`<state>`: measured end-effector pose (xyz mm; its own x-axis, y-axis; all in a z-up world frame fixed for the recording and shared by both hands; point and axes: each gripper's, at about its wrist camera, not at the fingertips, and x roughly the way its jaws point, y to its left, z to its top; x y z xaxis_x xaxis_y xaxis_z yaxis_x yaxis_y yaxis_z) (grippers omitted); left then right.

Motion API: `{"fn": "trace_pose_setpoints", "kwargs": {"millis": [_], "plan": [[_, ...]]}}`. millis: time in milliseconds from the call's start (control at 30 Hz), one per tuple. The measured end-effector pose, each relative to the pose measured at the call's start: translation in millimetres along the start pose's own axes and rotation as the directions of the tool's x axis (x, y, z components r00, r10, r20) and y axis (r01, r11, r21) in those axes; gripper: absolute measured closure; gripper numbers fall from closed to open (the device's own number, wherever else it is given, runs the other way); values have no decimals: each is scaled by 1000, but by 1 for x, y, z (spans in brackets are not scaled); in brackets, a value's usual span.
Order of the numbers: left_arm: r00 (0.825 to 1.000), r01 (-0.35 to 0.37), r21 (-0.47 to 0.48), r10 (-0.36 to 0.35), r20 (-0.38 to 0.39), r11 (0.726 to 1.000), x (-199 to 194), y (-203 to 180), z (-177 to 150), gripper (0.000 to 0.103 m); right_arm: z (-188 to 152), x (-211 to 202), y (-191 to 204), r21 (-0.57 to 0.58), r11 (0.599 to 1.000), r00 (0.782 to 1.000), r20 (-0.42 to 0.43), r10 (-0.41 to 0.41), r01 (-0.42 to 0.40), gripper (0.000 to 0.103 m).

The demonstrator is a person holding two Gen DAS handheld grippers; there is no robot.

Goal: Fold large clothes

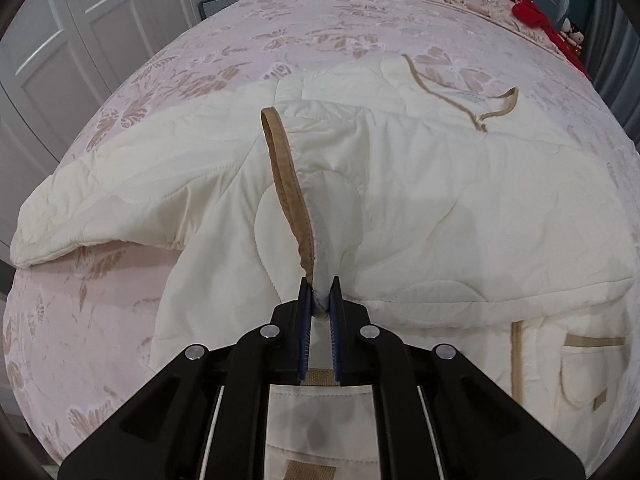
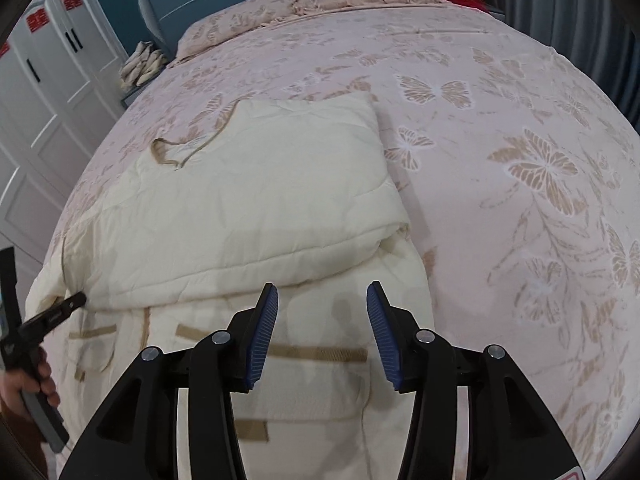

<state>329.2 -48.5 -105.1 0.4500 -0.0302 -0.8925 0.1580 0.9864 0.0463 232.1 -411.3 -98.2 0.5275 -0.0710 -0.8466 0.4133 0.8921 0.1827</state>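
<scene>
Two blue pads of my left claw (image 1: 320, 292) are pinched together on a fold of the cream quilted coat (image 1: 420, 208), right where its tan-trimmed edge (image 1: 286, 184) rises in a loop from the grip. My left claw points steeply down at the bed (image 1: 200, 64), and the coat lies spread across the near part of the pink butterfly-print cover, one sleeve running out to the left and a patch pocket (image 1: 584, 372) near right.

From my right wrist, my right claw (image 2: 322, 308) hangs over the coat's near half with its pads apart and nothing between them, tilted down toward a tan band (image 2: 320, 354). The folded upper part of the coat lies just beyond. At far left my left hand (image 2: 28, 380) grips its tool handle, the claw tip meeting the coat's left edge.
</scene>
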Motion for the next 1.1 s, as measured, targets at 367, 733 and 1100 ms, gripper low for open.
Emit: {"fn": "trace_pose_setpoints", "kwargs": {"millis": [367,733,1100], "plan": [[999,-39,43,39,-1,998,10,-2,-2,95,20,42,16,-122,989,997,-12,-82,80,87],[998,-60,86,60,12,994,25,-7,-11,94,6,74,3,-121,989,995,-49,-88,82,101],[997,-17,53,12,76,998,26,2,-20,93,1,71,10,-117,986,993,-17,-120,117,101]]}}
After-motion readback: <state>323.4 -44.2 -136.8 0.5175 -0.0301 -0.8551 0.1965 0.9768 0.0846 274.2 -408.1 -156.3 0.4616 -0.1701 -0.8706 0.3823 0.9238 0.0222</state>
